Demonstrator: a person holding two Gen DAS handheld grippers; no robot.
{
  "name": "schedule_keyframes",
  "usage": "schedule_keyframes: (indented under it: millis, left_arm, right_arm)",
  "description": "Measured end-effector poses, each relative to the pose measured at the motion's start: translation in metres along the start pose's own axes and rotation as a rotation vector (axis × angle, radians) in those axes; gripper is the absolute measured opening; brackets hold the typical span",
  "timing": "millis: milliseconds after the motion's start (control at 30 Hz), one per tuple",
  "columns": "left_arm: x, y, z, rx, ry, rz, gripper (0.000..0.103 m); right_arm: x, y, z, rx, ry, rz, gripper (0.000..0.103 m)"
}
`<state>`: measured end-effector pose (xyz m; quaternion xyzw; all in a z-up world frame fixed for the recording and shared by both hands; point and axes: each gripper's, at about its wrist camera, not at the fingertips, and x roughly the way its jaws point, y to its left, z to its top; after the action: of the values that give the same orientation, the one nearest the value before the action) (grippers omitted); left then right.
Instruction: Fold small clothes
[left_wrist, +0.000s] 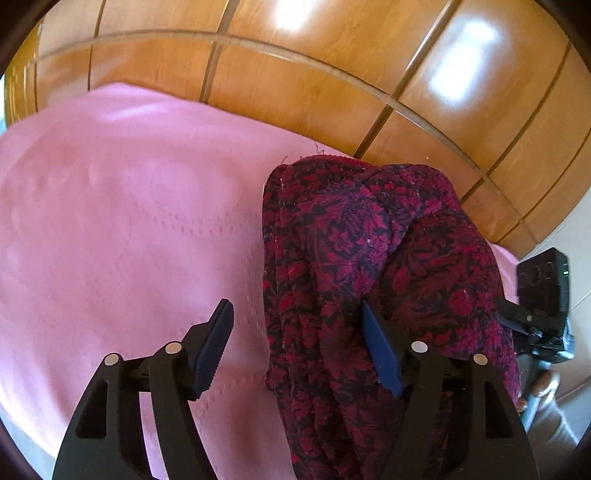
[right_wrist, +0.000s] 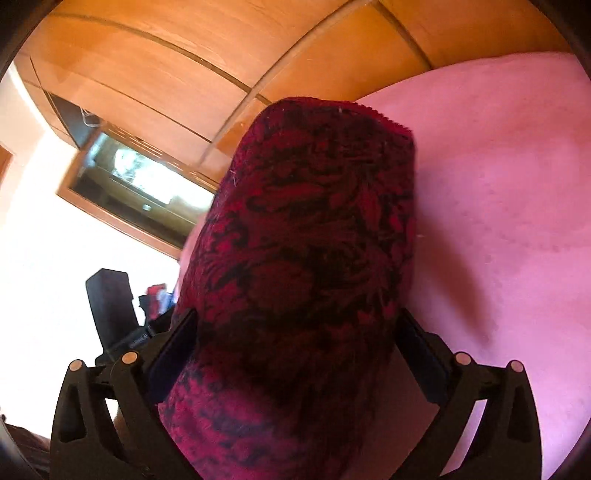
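Observation:
A dark red and black patterned garment (left_wrist: 369, 266) lies bunched on a pink bed cover (left_wrist: 129, 221). My left gripper (left_wrist: 295, 332) is open. Its left finger (left_wrist: 214, 347) is over the pink cover and its right finger (left_wrist: 380, 350) rests against the garment's folds. In the right wrist view the same garment (right_wrist: 306, 258) fills the space between the wide-spread fingers of my right gripper (right_wrist: 295, 354). The jaws stand open, with the cloth lying over them, and the fingertips are partly hidden by it.
Glossy wooden wardrobe panels (left_wrist: 332, 74) stand behind the bed. A black device on a stand (left_wrist: 543, 291) is at the right of the bed; it also shows in the right wrist view (right_wrist: 110, 310). A framed mirror or window (right_wrist: 136, 188) is at the left.

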<state>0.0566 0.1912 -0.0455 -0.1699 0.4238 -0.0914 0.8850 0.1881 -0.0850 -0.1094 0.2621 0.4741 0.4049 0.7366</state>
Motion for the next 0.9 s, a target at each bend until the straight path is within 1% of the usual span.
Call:
schedule_keyframes:
  millis: [100, 167, 200, 233, 267, 300, 367, 433, 467, 500, 567, 667, 700, 733, 800, 833, 867, 900]
  left_arm:
    - [0.008, 0.013, 0.003, -0.051, 0.023, -0.084, 0.069]
    - [0.016, 0.031, 0.002, -0.134, 0.054, -0.212, 0.068]
    - [0.019, 0.035, 0.001, -0.159, 0.061, -0.258, 0.068]
    - [0.021, 0.038, -0.002, -0.188, 0.062, -0.32, 0.066]
    - [0.02, 0.037, -0.004, -0.192, 0.05, -0.341, 0.066]
    - [0.018, 0.032, -0.006, -0.18, 0.038, -0.353, 0.066]
    - [0.015, 0.017, -0.007, -0.143, 0.025, -0.388, 0.066]
    - [0.015, 0.003, -0.005, -0.125, 0.03, -0.445, 0.066]
    - [0.017, -0.01, -0.003, -0.108, 0.042, -0.48, 0.066]
    - [0.02, -0.02, -0.001, -0.091, 0.05, -0.501, 0.066]
    - [0.03, -0.053, 0.004, -0.041, 0.071, -0.549, 0.066]
    - [0.052, -0.117, 0.02, 0.041, 0.109, -0.626, 0.066]
    - [0.058, -0.135, 0.025, 0.066, 0.114, -0.641, 0.066]
    - [0.067, -0.162, 0.03, 0.103, 0.126, -0.654, 0.066]
    - [0.083, -0.206, 0.035, 0.168, 0.158, -0.655, 0.066]
    - [0.093, -0.232, 0.035, 0.21, 0.177, -0.641, 0.065]
    - [0.103, -0.257, 0.034, 0.261, 0.193, -0.613, 0.063]
    - [0.113, -0.281, 0.03, 0.333, 0.208, -0.577, 0.058]
  right_arm:
    - [0.011, -0.007, 0.006, 0.04, 0.01, 0.053, 0.101]
    - [0.014, -0.009, 0.009, 0.051, 0.025, 0.067, 0.101]
    - [0.013, -0.007, 0.01, 0.053, 0.031, 0.07, 0.097]
    - [0.011, -0.004, 0.009, 0.046, 0.03, 0.07, 0.092]
    - [0.006, 0.002, 0.008, 0.033, 0.023, 0.066, 0.083]
    - [-0.001, 0.009, 0.005, 0.015, 0.011, 0.063, 0.078]
    - [-0.017, 0.019, 0.0, -0.021, -0.009, 0.063, 0.073]
    - [-0.039, 0.03, -0.01, -0.048, -0.043, 0.057, 0.071]
    - [-0.048, 0.033, -0.014, -0.052, -0.062, 0.051, 0.07]
    - [-0.066, 0.034, -0.019, -0.052, -0.094, 0.044, 0.07]
    - [-0.105, 0.032, -0.026, -0.048, -0.173, 0.019, 0.07]
    - [-0.159, 0.024, -0.036, -0.045, -0.274, -0.037, 0.07]
    - [-0.182, 0.019, -0.04, -0.039, -0.32, -0.061, 0.07]
    - [-0.204, 0.013, -0.048, -0.033, -0.364, -0.086, 0.07]
    - [-0.242, -0.004, -0.058, -0.002, -0.451, -0.139, 0.07]
    - [-0.257, -0.015, -0.063, 0.022, -0.488, -0.164, 0.07]
    - [-0.274, -0.031, -0.072, 0.057, -0.53, -0.202, 0.07]
    - [-0.283, -0.042, -0.079, 0.085, -0.553, -0.231, 0.07]
